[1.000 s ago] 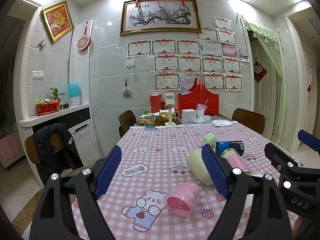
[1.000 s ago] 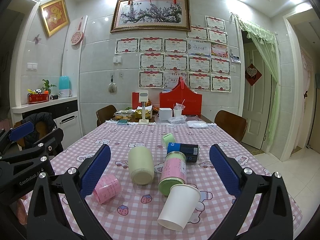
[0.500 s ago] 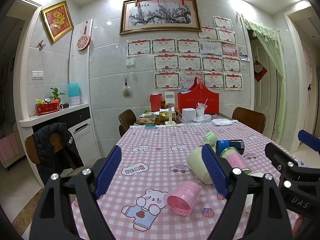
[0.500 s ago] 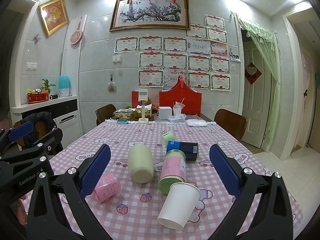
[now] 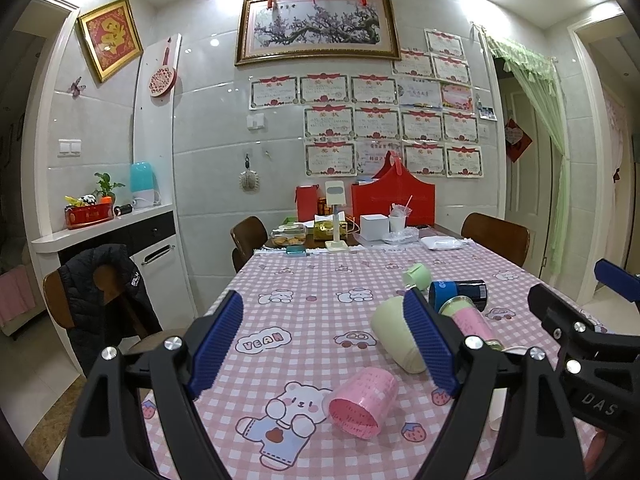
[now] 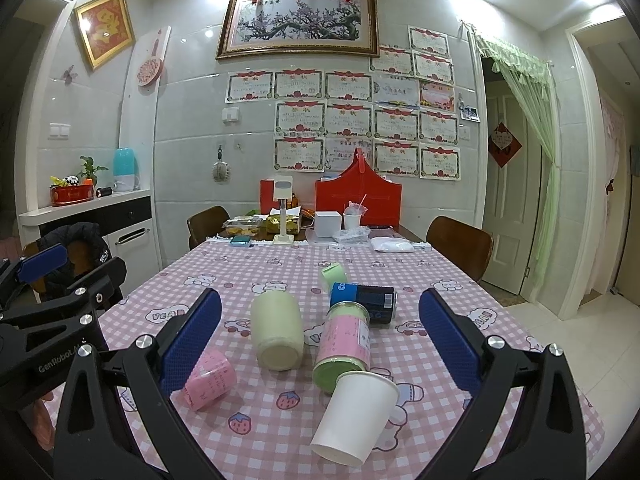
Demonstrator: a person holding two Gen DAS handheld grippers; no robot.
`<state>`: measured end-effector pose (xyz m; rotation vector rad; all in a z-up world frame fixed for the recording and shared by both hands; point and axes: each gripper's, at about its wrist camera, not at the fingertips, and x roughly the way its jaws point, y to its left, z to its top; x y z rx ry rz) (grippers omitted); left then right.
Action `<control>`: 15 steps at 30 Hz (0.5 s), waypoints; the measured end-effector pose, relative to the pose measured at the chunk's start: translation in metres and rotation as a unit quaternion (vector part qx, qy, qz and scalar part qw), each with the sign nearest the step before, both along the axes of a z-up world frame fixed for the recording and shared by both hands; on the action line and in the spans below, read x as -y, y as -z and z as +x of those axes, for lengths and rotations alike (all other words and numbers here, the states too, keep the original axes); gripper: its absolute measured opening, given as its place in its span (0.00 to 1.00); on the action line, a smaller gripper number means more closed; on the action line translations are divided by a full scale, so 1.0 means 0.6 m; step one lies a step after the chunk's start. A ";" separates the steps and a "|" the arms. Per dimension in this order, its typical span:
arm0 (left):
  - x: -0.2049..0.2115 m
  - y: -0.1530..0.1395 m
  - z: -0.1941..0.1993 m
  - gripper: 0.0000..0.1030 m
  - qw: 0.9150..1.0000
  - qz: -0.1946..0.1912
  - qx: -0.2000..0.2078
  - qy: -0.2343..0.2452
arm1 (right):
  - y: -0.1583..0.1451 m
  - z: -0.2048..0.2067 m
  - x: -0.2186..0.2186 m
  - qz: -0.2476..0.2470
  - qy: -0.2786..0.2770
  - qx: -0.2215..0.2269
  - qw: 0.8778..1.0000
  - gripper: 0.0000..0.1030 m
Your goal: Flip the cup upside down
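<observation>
Several cups lie on their sides on the pink checked tablecloth [image 6: 280, 432]. A white paper cup [image 6: 354, 416] lies nearest in the right wrist view. A pink cup [image 5: 362, 402] [image 6: 208, 380] lies at the front left. A cream cup [image 6: 277, 330] [image 5: 396, 330], a pink and green cup [image 6: 344, 344], a dark blue can [image 6: 366, 302] and a small green cup [image 6: 334, 274] lie behind. My left gripper [image 5: 324, 340] is open and empty above the table's near end. My right gripper [image 6: 320, 340] is open and empty above the cups.
Boxes, a red bag [image 6: 358, 202] and food containers crowd the table's far end. Wooden chairs [image 6: 460, 246] stand at both sides. A chair with a black jacket [image 5: 104, 288] stands at the left by a counter.
</observation>
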<state>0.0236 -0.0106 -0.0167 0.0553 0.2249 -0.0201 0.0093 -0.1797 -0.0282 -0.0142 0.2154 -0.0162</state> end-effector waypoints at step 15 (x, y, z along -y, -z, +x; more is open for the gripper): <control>-0.010 -0.008 0.063 0.79 1.000 -0.001 -0.022 -0.007 | -0.008 0.042 -0.001 -0.013 0.000 -0.012 1.000 0.93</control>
